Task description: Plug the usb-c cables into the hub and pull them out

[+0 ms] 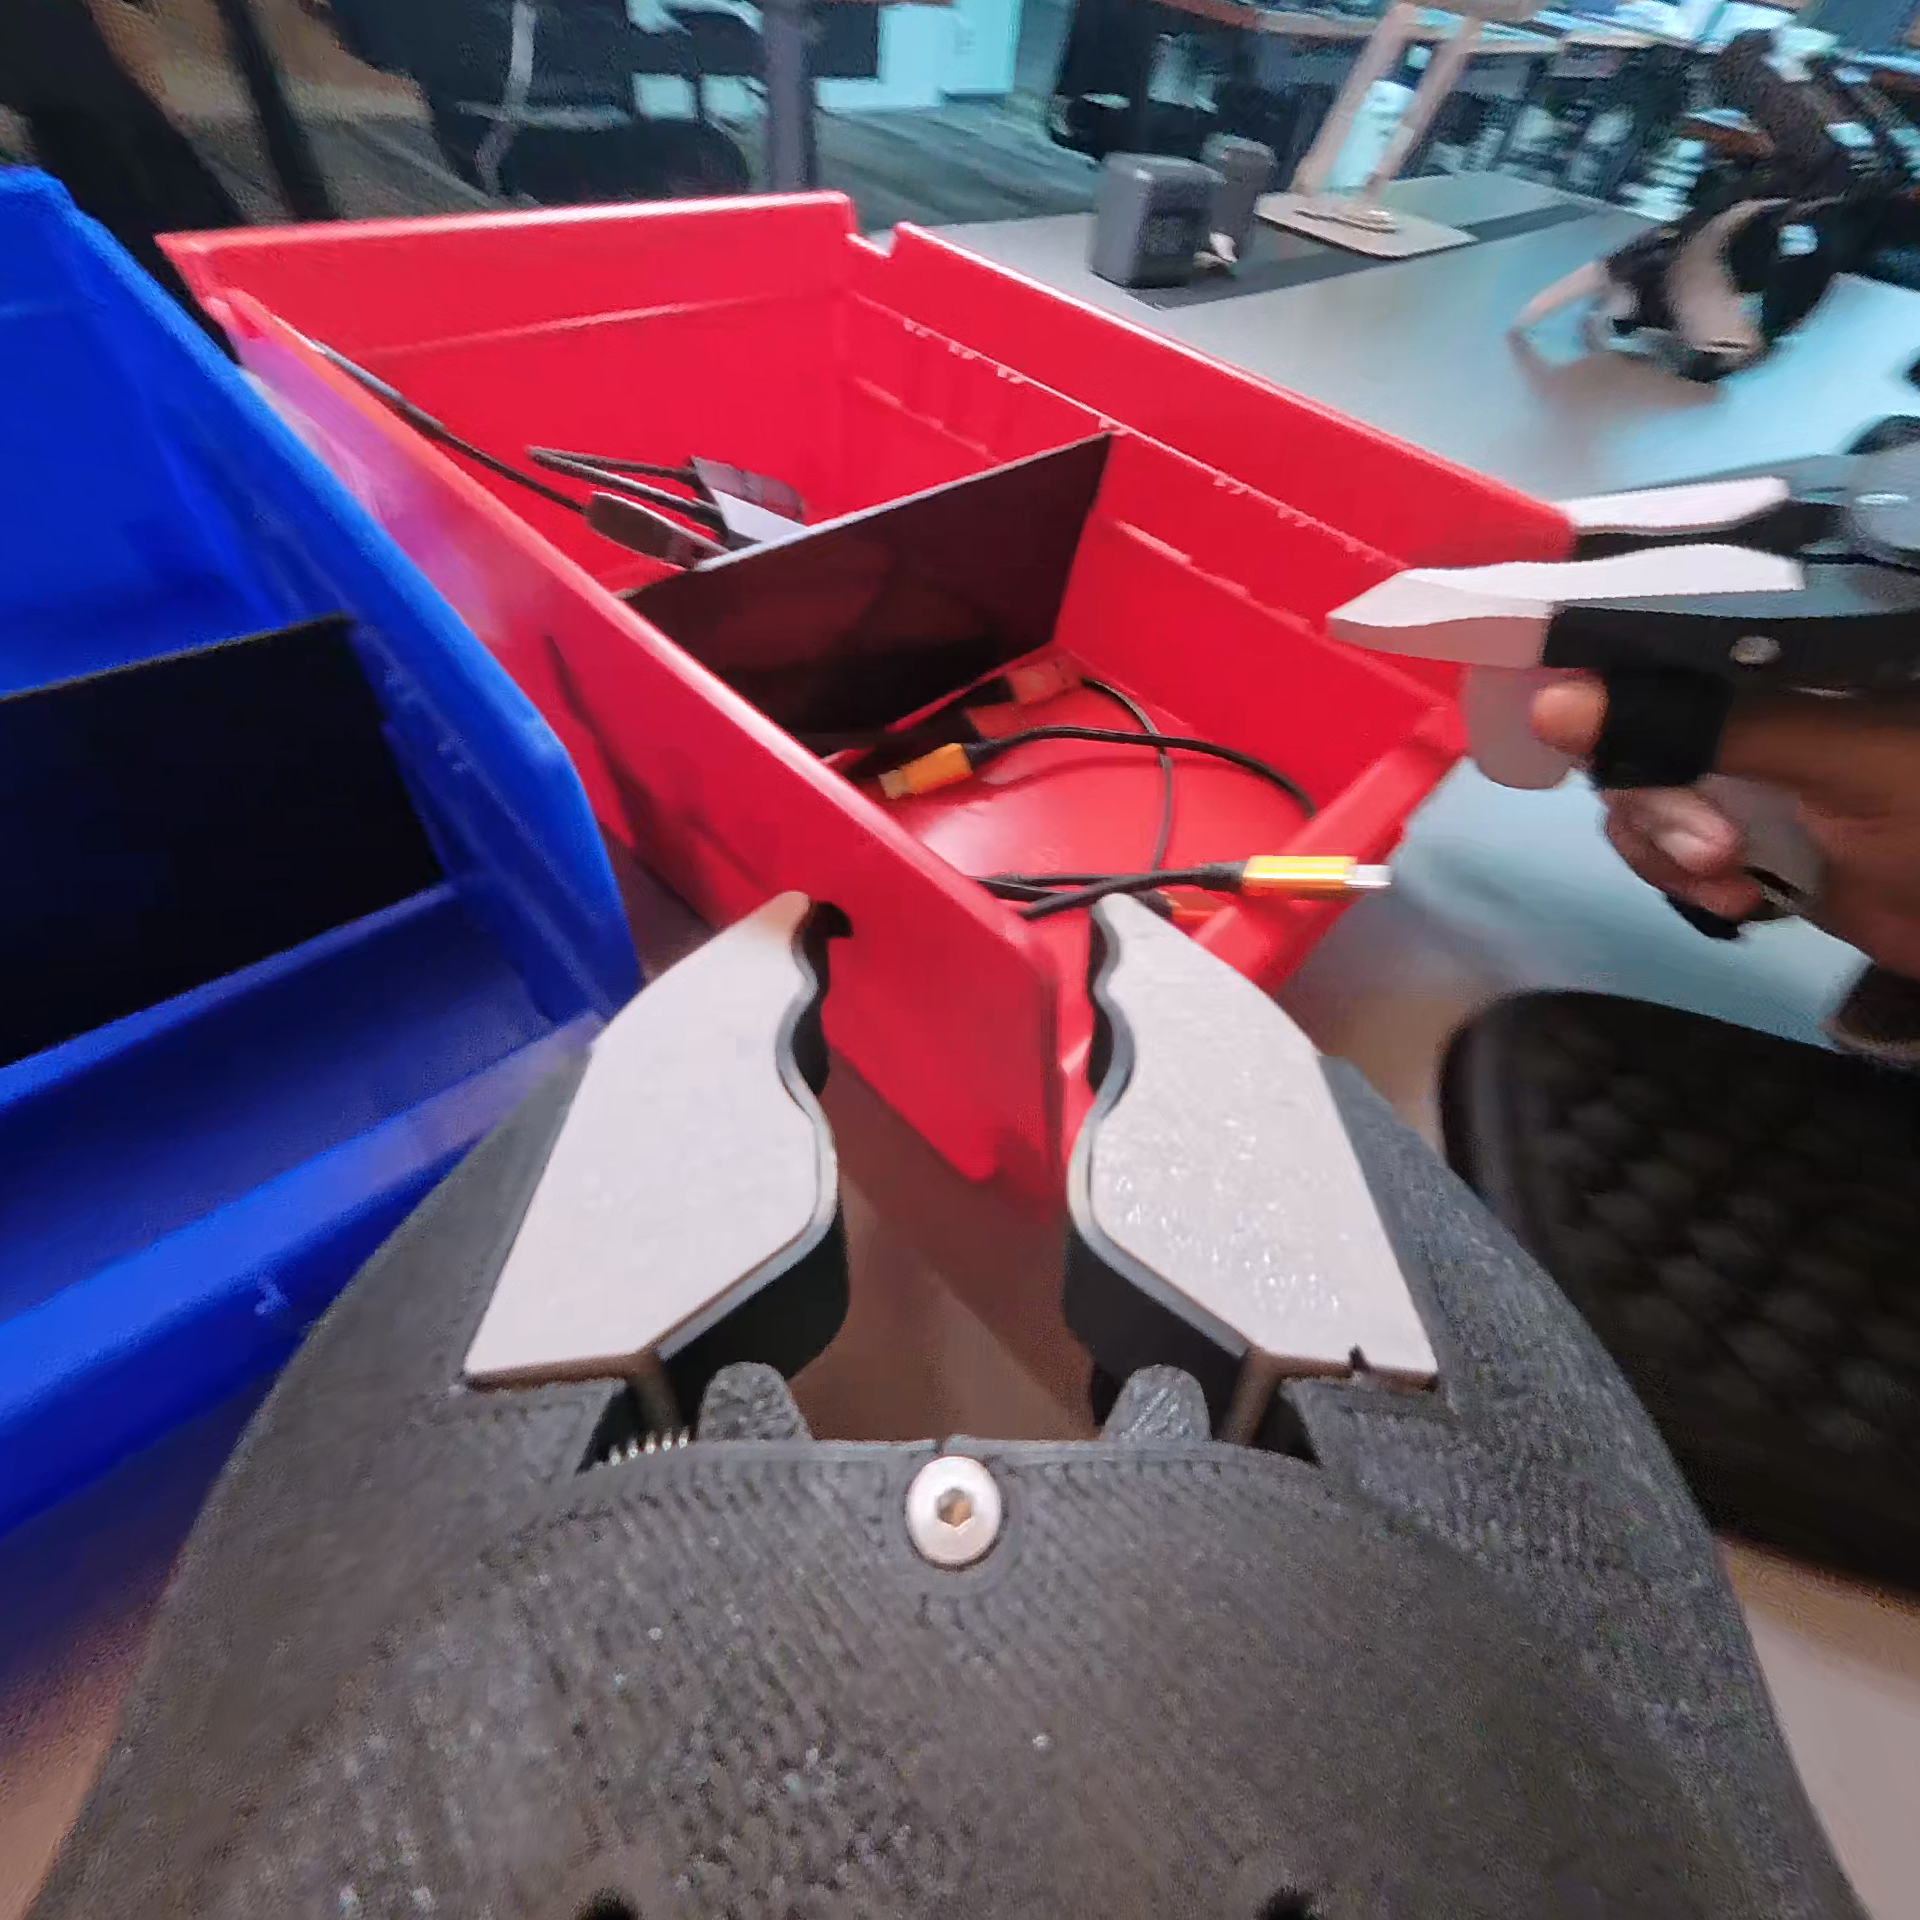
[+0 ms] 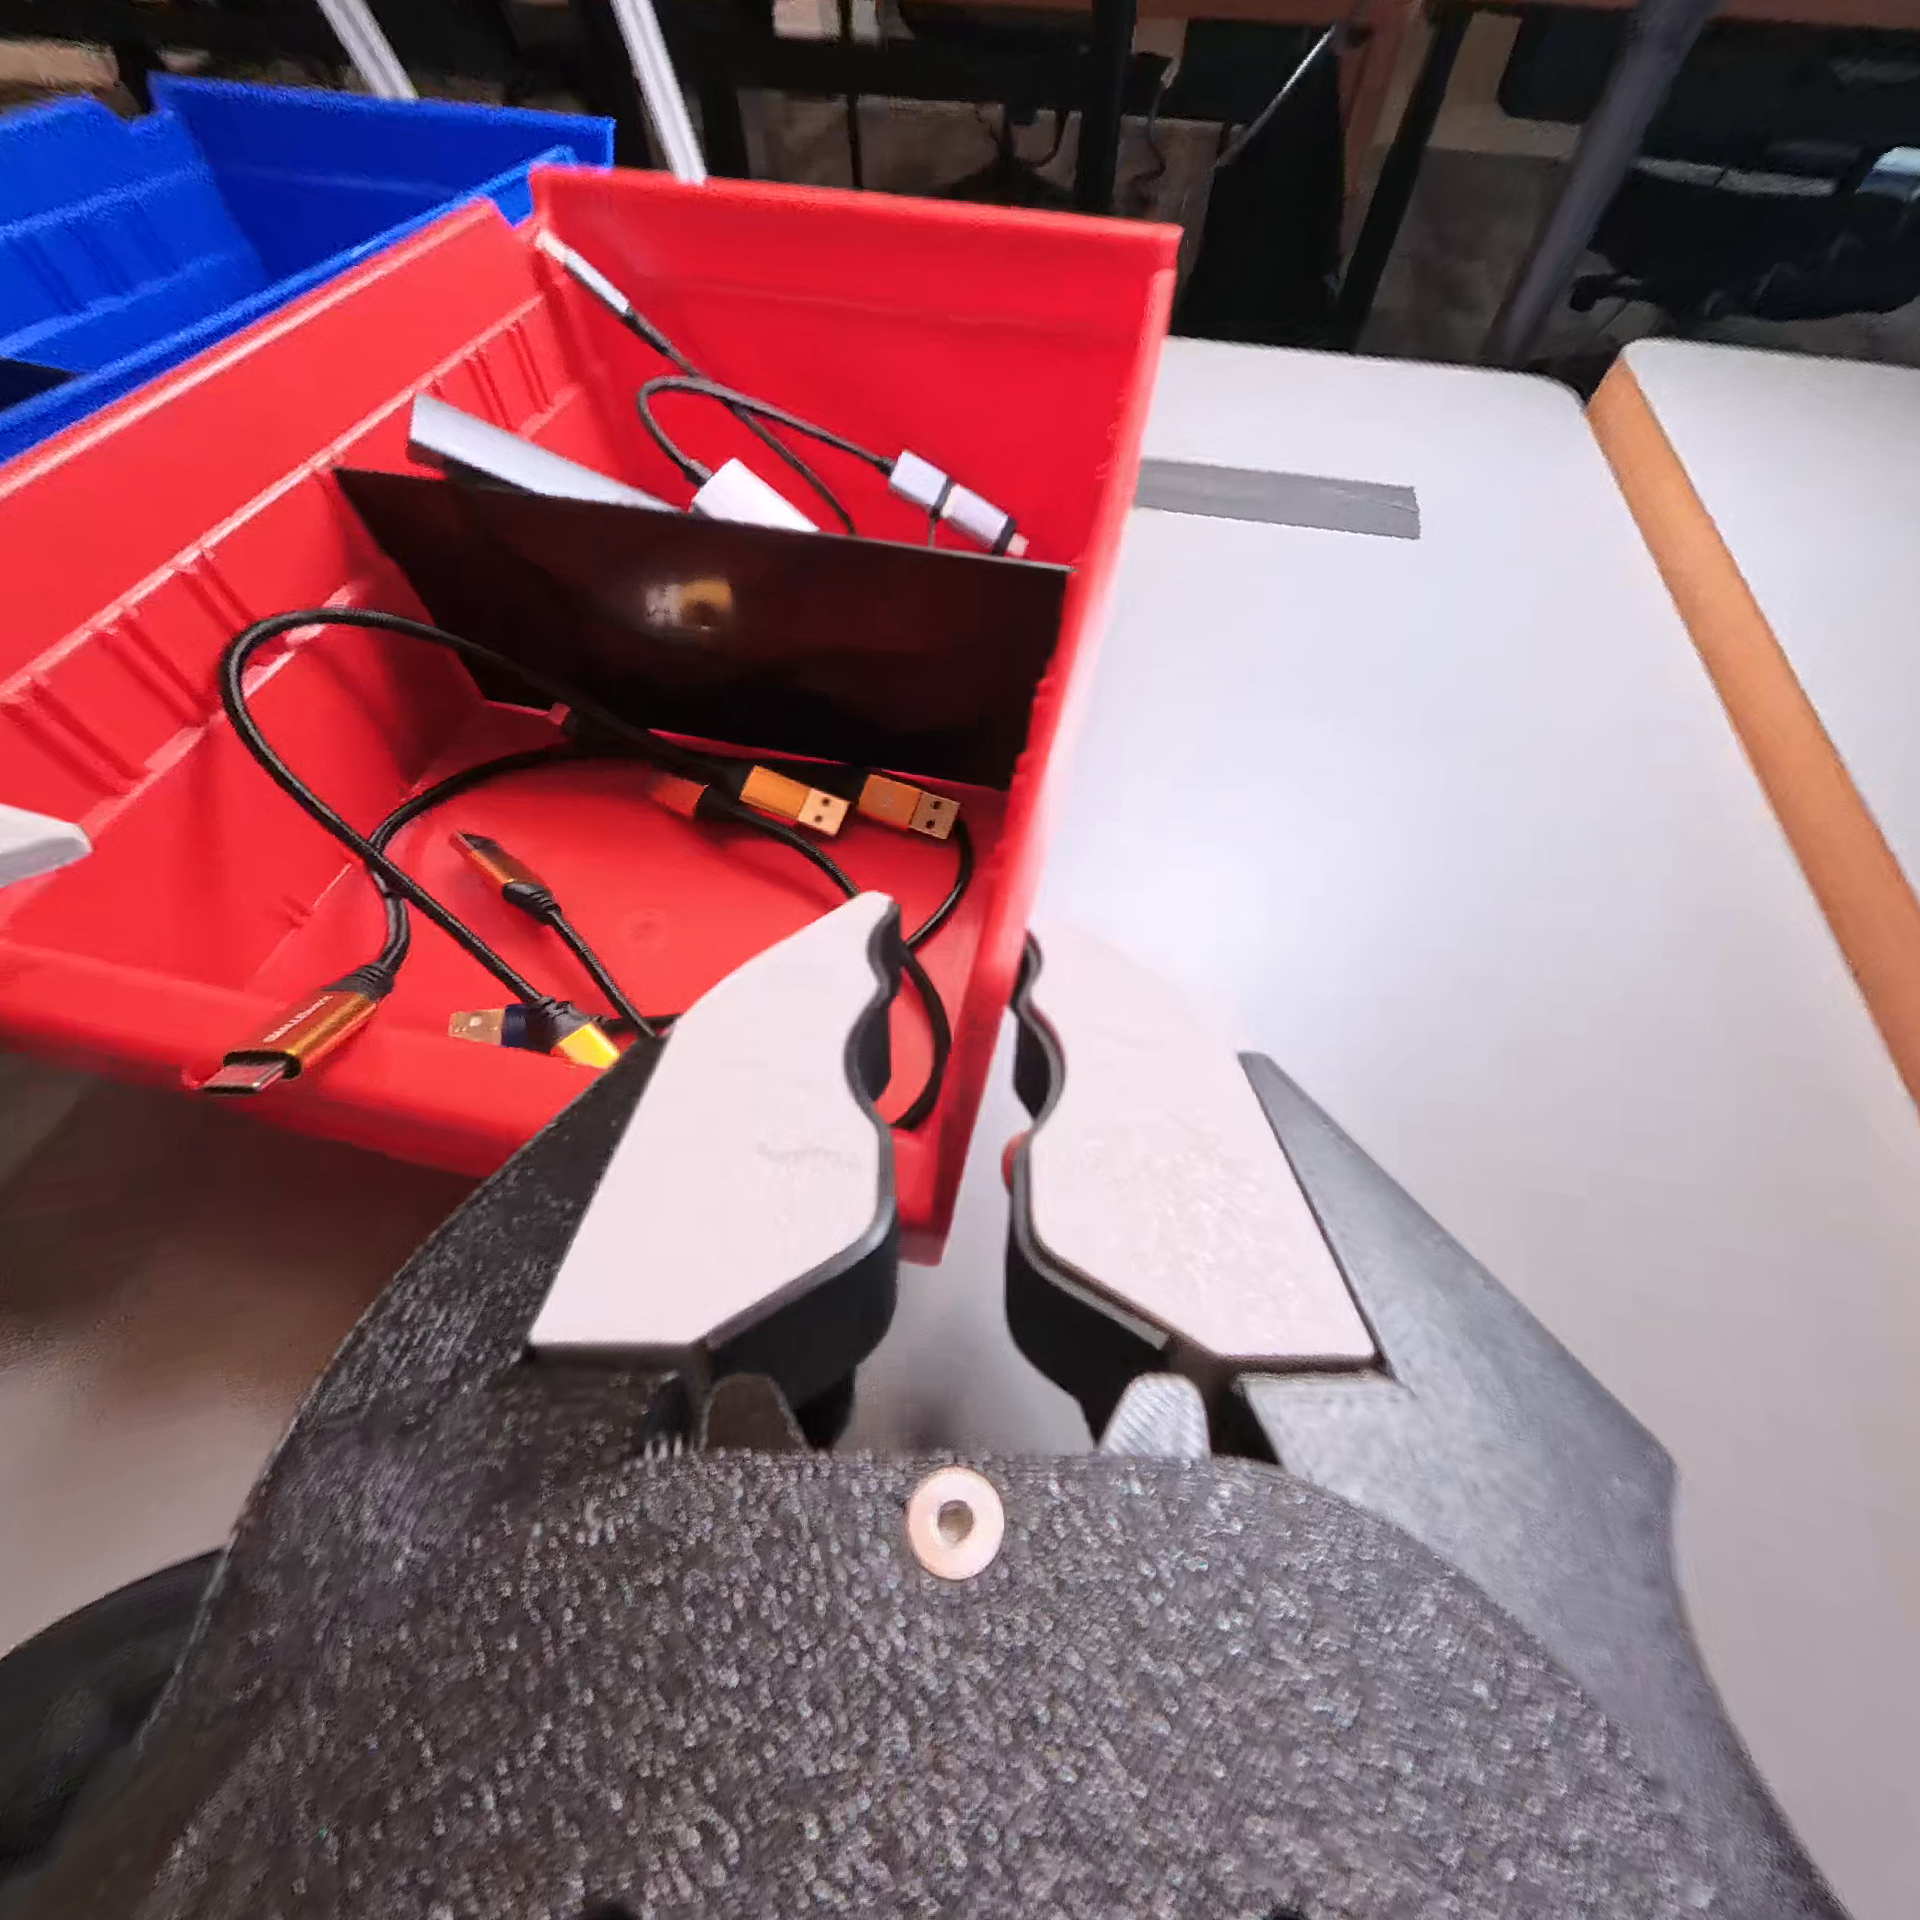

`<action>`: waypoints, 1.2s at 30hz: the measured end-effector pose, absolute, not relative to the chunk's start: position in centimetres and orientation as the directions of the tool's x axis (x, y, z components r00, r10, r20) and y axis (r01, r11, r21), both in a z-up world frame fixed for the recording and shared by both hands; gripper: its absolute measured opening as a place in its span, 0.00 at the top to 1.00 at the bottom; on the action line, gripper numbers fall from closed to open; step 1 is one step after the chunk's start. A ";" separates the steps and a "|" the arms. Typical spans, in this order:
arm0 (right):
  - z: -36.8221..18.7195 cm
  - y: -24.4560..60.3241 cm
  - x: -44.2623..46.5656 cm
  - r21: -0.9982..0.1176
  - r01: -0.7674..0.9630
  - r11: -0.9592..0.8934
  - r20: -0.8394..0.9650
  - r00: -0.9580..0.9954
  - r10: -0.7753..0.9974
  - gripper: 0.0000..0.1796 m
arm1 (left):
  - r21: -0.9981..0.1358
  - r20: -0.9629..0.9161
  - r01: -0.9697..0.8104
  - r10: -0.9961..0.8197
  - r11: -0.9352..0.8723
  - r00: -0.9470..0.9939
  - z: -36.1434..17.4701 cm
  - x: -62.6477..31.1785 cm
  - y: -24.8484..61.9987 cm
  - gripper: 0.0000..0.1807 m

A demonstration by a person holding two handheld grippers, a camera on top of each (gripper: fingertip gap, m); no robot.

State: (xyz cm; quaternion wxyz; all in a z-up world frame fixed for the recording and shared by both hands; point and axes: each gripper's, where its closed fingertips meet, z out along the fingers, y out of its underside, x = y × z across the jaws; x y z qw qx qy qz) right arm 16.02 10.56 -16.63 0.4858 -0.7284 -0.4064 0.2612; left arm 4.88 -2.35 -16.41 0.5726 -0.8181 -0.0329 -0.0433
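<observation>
A red bin [image 1: 727,312] stands on the table, split by a black divider [image 1: 904,592]. Its near compartment holds several black cables with orange plugs; one orange plug [image 1: 1299,876] pokes over the front rim. In the right wrist view the bin [image 2: 831,270] shows the same plug [image 2: 301,1029], and a grey hub [image 2: 520,452] with white adapters [image 2: 748,494] lies behind the divider [image 2: 748,644]. My left gripper [image 1: 961,925] is open and empty, straddling the bin's near corner. My right gripper [image 2: 961,925] is open and empty at the bin's right corner; it also shows in the left wrist view [image 1: 1455,566].
A blue bin [image 1: 208,727] stands touching the red bin's left side, seen too in the right wrist view [image 2: 208,208]. A grey table [image 2: 1351,831] with a tape strip [image 2: 1278,499] extends right to a wood-edged seam [image 2: 1745,644]. A hand [image 1: 1766,810] holds the right gripper.
</observation>
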 end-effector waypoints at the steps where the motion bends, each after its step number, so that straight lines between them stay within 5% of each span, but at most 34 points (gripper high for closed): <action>1: -16.6 11.1 16.3 -0.924 0.335 -0.185 0.035 0.556 0.831 0.96 | -0.941 0.089 0.098 0.041 -0.323 0.995 -16.4 4.5 -2.1 0.77; 8: -13.0 9.2 18.2 -0.958 0.279 -0.061 0.127 0.609 0.783 0.97 | -0.962 0.006 0.031 0.093 -0.272 0.996 -14.3 4.1 -1.9 0.87; 14: -4.9 4.6 18.3 -0.983 0.175 0.057 0.152 0.599 0.786 0.94 | -0.992 -0.032 -0.020 0.096 -0.128 0.995 -5.8 3.4 -5.0 0.90; 23: 2.1 -7.6 4.3 -0.982 0.043 0.183 0.187 0.316 0.930 0.93 | -0.997 -0.066 -0.076 0.404 0.010 0.912 3.7 -7.8 -20.0 0.93; 36: -10.0 -22.5 -17.7 -0.975 0.211 0.073 0.071 -0.021 0.997 0.93 | -0.988 0.024 0.131 0.752 -0.083 0.659 -7.8 -25.2 -39.0 0.95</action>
